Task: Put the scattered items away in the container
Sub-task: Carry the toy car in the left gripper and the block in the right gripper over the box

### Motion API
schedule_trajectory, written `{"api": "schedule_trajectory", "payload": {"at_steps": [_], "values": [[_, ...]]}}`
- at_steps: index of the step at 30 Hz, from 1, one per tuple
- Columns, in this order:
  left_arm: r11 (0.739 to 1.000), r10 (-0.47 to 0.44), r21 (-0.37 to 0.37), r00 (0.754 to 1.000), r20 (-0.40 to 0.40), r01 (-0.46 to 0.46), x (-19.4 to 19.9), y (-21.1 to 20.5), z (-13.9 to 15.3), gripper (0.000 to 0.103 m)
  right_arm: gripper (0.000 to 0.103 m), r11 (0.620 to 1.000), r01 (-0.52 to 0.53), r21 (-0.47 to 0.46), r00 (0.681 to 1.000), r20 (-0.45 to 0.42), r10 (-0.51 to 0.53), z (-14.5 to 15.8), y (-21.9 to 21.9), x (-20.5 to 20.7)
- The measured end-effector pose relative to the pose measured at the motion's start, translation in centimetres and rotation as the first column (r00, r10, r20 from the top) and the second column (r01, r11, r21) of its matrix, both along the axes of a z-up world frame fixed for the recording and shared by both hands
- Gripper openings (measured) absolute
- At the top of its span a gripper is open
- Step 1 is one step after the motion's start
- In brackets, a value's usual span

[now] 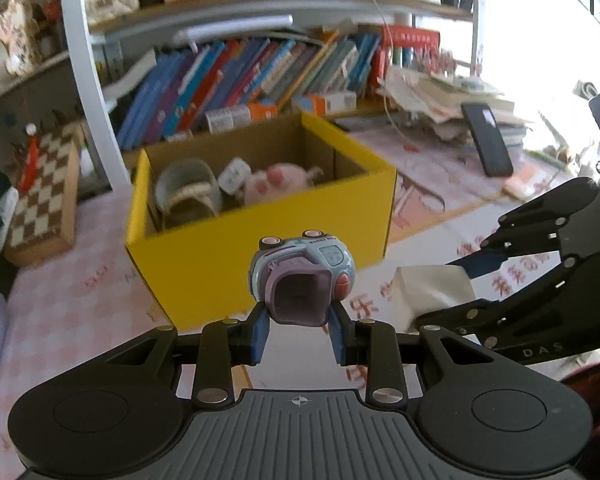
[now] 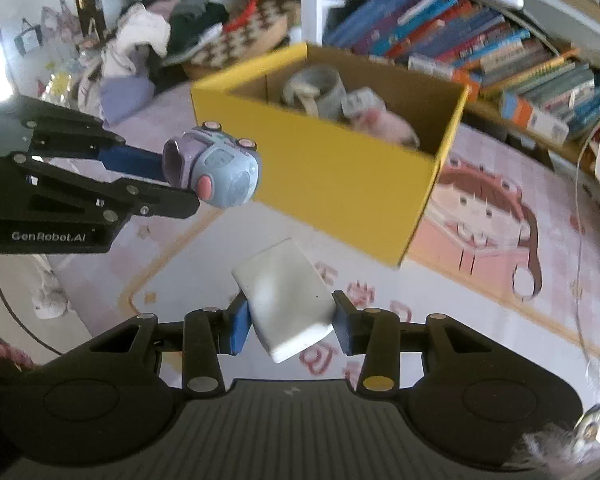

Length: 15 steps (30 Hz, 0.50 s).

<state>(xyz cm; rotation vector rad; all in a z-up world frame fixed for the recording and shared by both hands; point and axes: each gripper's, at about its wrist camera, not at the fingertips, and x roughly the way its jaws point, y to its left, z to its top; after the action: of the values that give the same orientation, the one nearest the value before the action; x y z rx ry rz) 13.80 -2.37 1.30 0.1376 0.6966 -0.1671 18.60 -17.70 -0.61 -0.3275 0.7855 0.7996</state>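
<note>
Both grippers carry items in the air just short of the yellow box.

The left gripper [image 1: 300,328] is clamped on a blue toy truck [image 1: 302,276], and the right gripper [image 2: 290,326] is clamped on a white block [image 2: 286,300], tilted between its fingers. The yellow box [image 1: 236,240] stands on the pink printed mat [image 2: 480,220], near its back edge by the bookshelf [image 1: 260,76], with a plush pig [image 1: 278,182] and a sandal [image 1: 188,192] inside.
</note>
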Motion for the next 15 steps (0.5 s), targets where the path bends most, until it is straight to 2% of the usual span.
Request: {"api": "schedule_trajectory", "payload": {"at_steps": [8,15], "values": [[1.000,0.006,0.014,0.996,0.085,-0.007,1.1,0.9,2.8,0.030,0.040,0.998,-0.040,0.047,0.994,0.106,0.035,4.0,1.2,1.4],[0.999,0.016,0.030,0.990,0.138,-0.021,3.1,1.7,4.2,0.030,0.040,0.998,-0.046,0.053,0.987,0.158,0.037,5.6,1.9,3.4]]}}
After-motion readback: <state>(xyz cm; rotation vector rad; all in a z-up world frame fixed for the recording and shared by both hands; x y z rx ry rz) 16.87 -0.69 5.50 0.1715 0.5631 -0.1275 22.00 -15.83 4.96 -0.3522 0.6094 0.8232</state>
